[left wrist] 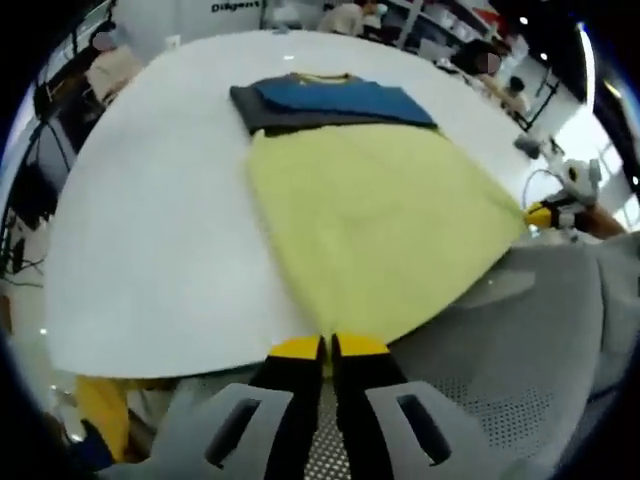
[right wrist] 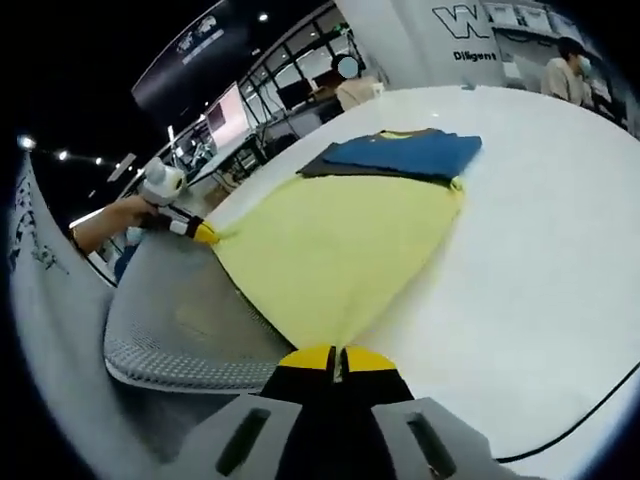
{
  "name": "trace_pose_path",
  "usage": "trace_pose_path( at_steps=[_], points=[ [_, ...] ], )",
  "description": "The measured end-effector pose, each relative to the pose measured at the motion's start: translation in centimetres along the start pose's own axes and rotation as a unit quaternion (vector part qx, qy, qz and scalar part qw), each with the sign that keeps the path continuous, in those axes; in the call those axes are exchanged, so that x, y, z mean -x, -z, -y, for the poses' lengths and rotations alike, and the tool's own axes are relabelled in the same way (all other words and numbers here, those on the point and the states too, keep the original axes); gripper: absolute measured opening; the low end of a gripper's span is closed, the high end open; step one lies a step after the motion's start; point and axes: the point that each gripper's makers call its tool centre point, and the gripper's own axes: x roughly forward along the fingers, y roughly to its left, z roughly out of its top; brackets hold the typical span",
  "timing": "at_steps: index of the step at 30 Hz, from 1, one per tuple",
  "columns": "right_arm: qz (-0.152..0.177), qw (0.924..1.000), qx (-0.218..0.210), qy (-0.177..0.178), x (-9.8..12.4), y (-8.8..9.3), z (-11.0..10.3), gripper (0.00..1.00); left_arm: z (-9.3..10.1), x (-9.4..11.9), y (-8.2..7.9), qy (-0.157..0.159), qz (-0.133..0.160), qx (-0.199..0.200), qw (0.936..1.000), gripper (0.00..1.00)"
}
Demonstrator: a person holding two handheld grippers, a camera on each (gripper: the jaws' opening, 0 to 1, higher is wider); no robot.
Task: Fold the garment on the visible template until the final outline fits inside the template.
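Left gripper (left wrist: 328,347): closed on yellow garment (left wrist: 380,225) hem corner.
Right gripper (right wrist: 336,357): pinching opposite corner.
Handling: light, limp; hold corners, keep taut.
Desk (left wrist: 160,220): white.

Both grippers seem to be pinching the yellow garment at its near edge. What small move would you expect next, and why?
Probably lift and carry the near edge forward. The left gripper and right gripper are each shut on a corner of the yellow-green fabric garment, which hangs off the white table, its far edge at the dark template with folded blue shirt.
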Motion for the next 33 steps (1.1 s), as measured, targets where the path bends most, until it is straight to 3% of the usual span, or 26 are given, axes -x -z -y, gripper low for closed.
trace_pose_path(
  at_steps=[4, 5, 6, 8, 10, 12, 15, 20, 24, 27, 31, 33],
  points=[
    [0.008, 0.9998, -0.013, -0.016, 0.4, 0.3, -1.0, 0.0, -0.1, 0.5, 0.1, -0.012, -0.003, 0.002, 0.9999, 0.02],
    [0.023, 0.9994, -0.017, -0.017, 0.5, -0.4, -0.7, 0.0, -0.3, 0.6, -0.1, -0.02, 0.0, 0.005, 0.9998, 0.02],
    [0.057, 0.9983, -0.012, 0.006, 0.6, -1.7, 0.1, 0.0, -0.5, 0.5, -0.6, -0.018, 0.014, -0.003, 0.9997, 0.01],
    [0.077, 0.9969, -0.002, 0.015, 0.7, -3.1, 0.2, 0.0, -0.3, 0.7, -2.4, -0.007, 0.062, 0.034, 0.9975, 0.01],
    [0.108, 0.9939, 0.0, 0.023, 0.8, -4.7, 0.6, 0.0, -0.3, 1.1, -3.9, 0.0, 0.1, 0.04, 0.9942, 0.01],
    [0.134, 0.9908, -0.005, 0.022, 0.9, -6.4, 0.9, 0.0, -0.6, 2.3, -7.2, 0.004, 0.169, 0.057, 0.9839, 0.01],
    [0.172, 0.9846, -0.018, 0.027, 1.3, -9.2, 2.1, 0.0, -1.8, 3.1, -9.9, -0.002, 0.216, 0.055, 0.9749, 0.01],
    [0.203, 0.9771, -0.038, 0.049, 1.6, -12.0, 4.4, 0.0, -2.8, 3.9, -13.4, -0.017, 0.256, 0.036, 0.9658, 0.01],
    [0.225, 0.9714, -0.064, 0.04, 1.4, -14.6, 5.5, 0.0, -2.9, 3.9, -15.8, -0.017, 0.274, 0.02, 0.9615, 0.01],
    [0.211, 0.9755, -0.032, 0.052, 1.0, -16.2, 6.3, 0.0, -3.5, 3.2, -17.3, -0.026, 0.274, 0.002, 0.9615, 0.01],
    [0.229, 0.972, -0.035, 0.04, 0.7, -18.6, 6.8, 0.0, -4.1, 2.5, -19.2, -0.036, 0.274, -0.009, 0.9611, 0.01],
    [0.235, 0.9704, -0.031, 0.045, 0.2, -20.4, 8.0, 0.0, -5.1, 2.3, -21.0, -0.039, 0.281, -0.014, 0.9589, 0.01]
  ],
)
